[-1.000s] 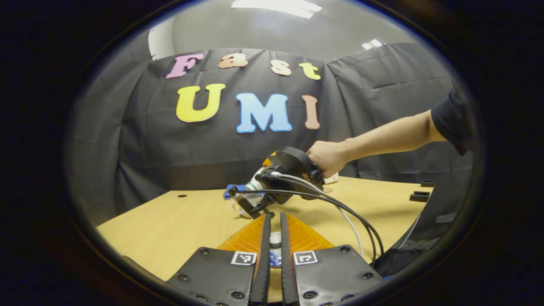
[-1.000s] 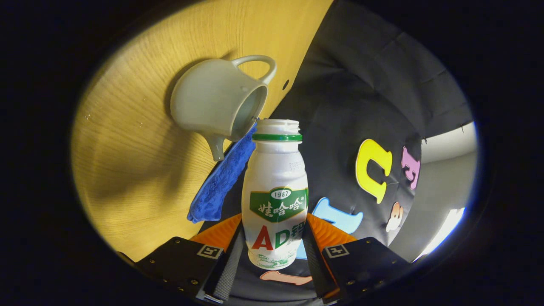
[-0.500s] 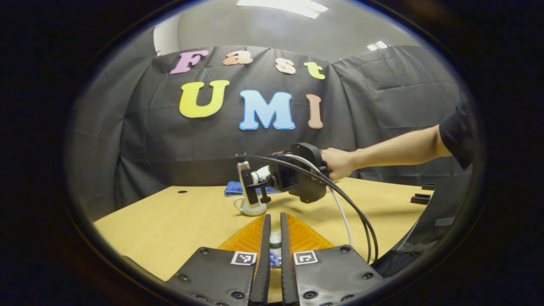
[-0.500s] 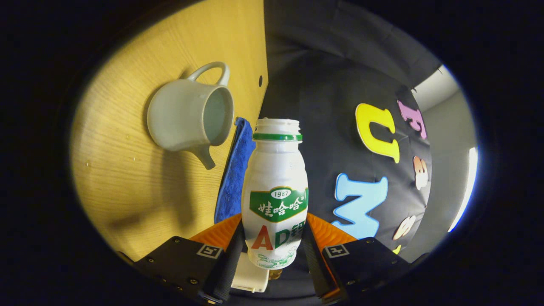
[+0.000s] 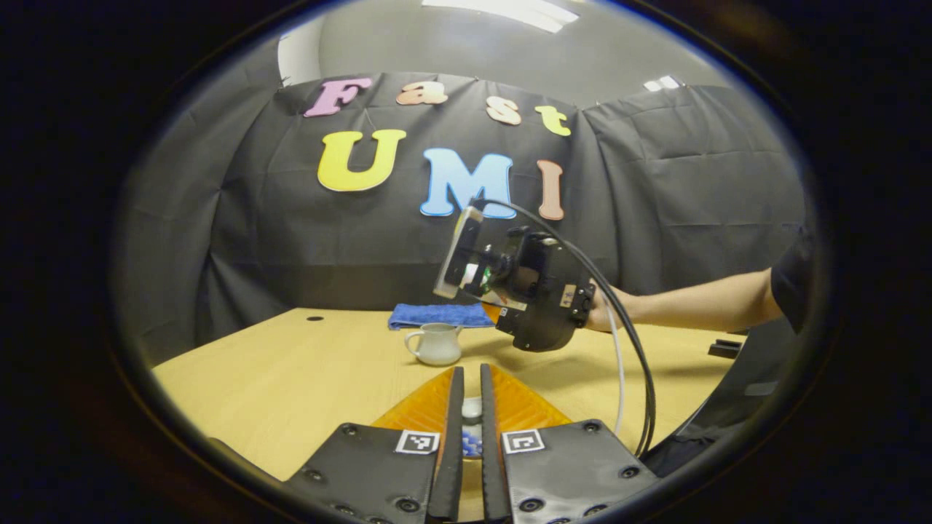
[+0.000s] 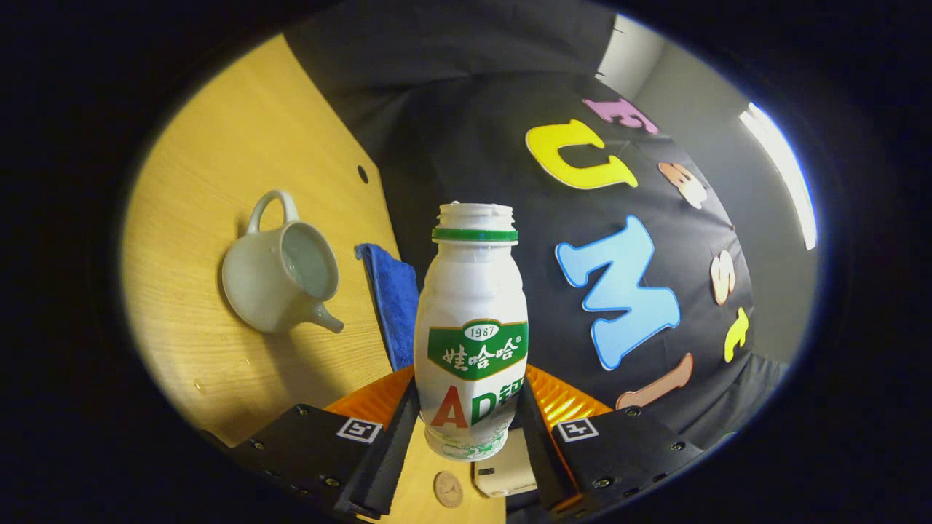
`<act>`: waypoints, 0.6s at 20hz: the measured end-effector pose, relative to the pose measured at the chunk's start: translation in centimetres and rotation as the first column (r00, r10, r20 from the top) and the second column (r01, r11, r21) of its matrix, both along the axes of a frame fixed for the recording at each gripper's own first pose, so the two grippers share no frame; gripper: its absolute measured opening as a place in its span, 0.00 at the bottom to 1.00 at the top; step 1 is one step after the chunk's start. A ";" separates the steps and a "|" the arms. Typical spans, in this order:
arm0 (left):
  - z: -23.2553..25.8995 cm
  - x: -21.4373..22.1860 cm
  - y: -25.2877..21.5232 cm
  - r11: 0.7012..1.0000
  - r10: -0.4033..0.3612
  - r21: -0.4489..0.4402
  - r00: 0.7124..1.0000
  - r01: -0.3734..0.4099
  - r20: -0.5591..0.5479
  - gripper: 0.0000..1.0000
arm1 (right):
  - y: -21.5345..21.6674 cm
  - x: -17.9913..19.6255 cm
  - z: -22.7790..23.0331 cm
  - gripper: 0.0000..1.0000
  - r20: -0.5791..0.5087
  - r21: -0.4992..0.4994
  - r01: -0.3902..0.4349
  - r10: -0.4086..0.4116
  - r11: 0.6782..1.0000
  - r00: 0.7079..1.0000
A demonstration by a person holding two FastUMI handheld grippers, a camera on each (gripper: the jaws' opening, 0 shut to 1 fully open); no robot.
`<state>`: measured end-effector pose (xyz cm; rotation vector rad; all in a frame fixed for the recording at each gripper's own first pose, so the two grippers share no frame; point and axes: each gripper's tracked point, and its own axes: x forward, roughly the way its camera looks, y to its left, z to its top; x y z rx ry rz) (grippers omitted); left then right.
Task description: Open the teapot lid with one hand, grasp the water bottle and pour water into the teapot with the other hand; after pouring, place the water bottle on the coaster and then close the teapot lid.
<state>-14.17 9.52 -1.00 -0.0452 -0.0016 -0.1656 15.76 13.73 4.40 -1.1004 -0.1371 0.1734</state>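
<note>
Your right tool (image 6: 470, 429) pinches the water bottle (image 6: 471, 327) low on its body, 1 finger on each side, the open mouth at 12 o'clock in the right gripper view. The cap is off, so any tilt can spill what remains; how much liquid is left inside cannot be told through the opaque wall. Judged from the frames, pouring is finished and the step in hand is setting the bottle on the coaster. A small round disc (image 6: 448, 488) lies on the tabletop (image 6: 204, 182) at 6 o'clock, just under the bottle's base, and may be that coaster; this cannot be confirmed. Bring the bottle fully upright first, lower it straight down over the centre of the disc, and spread the fingers only once the base sits flat.

Your left tool (image 5: 466, 437) has its fingers pressed nearly together on a small pale object (image 5: 472, 409) between them, judged to be the teapot lid; hold it level and clear until the bottle is down.

The teapot (image 6: 280, 276) stands open on the tabletop at 9 o'clock from the bottle in the right gripper view, apart from it, with clear water visible inside, spout toward the blue cloth (image 6: 393, 298) beside it. A few drops lie on the wood near its base. In the left gripper view the teapot (image 5: 435, 342) sits at 12 o'clock beyond the fingers, with the right tool (image 5: 524, 291) held above and to its right.
</note>
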 end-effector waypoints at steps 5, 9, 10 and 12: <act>2.7 3.2 0.5 1.000 0.020 -0.008 0.999 -0.020 0.029 0.17 | -3.3 -2.2 0.3 0.72 -0.097 0.417 0.014 0.030 0.909 0.995; 5.4 7.7 0.3 0.998 0.049 0.025 0.997 -0.050 0.062 0.22 | -7.4 -4.4 0.8 0.72 -0.150 0.640 0.049 0.062 0.767 0.987; 5.8 8.8 0.0 0.998 0.050 0.041 0.996 -0.053 0.067 0.22 | -8.2 -5.0 0.6 0.72 -0.167 0.681 0.060 0.074 0.730 0.983; 7.0 11.3 -0.4 0.996 0.052 0.065 0.996 -0.057 0.075 0.22 | -9.7 -5.7 0.5 0.72 -0.192 0.756 0.078 0.106 0.650 0.976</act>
